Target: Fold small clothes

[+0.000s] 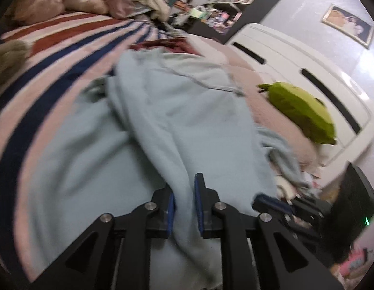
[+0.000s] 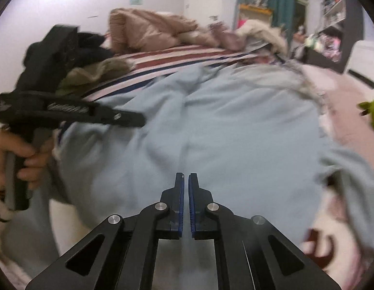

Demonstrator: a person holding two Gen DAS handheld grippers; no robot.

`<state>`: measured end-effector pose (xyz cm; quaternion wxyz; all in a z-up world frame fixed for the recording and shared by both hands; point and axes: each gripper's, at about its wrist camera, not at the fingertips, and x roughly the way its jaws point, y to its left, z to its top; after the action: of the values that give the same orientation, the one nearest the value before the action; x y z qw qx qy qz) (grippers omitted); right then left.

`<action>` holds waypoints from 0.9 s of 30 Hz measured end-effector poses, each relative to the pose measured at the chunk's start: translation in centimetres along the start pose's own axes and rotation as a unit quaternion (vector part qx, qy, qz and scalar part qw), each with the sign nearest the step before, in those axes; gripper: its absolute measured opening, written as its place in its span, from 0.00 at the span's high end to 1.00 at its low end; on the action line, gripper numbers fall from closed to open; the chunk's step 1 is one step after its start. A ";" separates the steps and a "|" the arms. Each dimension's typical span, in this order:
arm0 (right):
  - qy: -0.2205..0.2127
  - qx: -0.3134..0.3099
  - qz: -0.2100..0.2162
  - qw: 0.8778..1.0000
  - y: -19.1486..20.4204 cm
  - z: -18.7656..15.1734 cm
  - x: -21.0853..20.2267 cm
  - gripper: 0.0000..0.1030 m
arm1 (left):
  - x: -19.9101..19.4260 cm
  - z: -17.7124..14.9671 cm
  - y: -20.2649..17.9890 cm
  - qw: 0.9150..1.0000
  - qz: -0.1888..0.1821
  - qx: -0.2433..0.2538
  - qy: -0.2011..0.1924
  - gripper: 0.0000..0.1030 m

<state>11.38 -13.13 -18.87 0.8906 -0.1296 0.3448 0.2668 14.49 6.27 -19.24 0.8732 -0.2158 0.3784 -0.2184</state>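
In the left wrist view, the left gripper (image 1: 184, 207) pinches a bunched ridge of the pale blue garment (image 1: 177, 111) spread on the striped bed (image 1: 54, 55). In the right wrist view, the right gripper (image 2: 186, 205) hovers over it, fingers pressed together, empty. The cloth looks soft and limp; hems and corners seem the best holds.

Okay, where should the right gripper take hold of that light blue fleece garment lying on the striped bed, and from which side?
Probably the near hem of the light blue fleece garment, just ahead of the right gripper, coming in low from the near bed edge. The cloth lies mostly flat there, so an edge is easier to pinch than the middle. The left gripper already clamps a bunched fold, so gripping a separate edge would spread the garment.
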 end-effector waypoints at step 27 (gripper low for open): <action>0.026 0.046 0.152 0.987 -0.3 -0.9 2.7 0.98 | -3.9 3.1 -4.2 0.994 -0.053 0.060 -0.072 0.95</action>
<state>12.73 -12.69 -21.37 0.8354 -0.0411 0.3952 0.3797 13.50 5.70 -12.83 0.8968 -0.1985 0.2885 -0.2705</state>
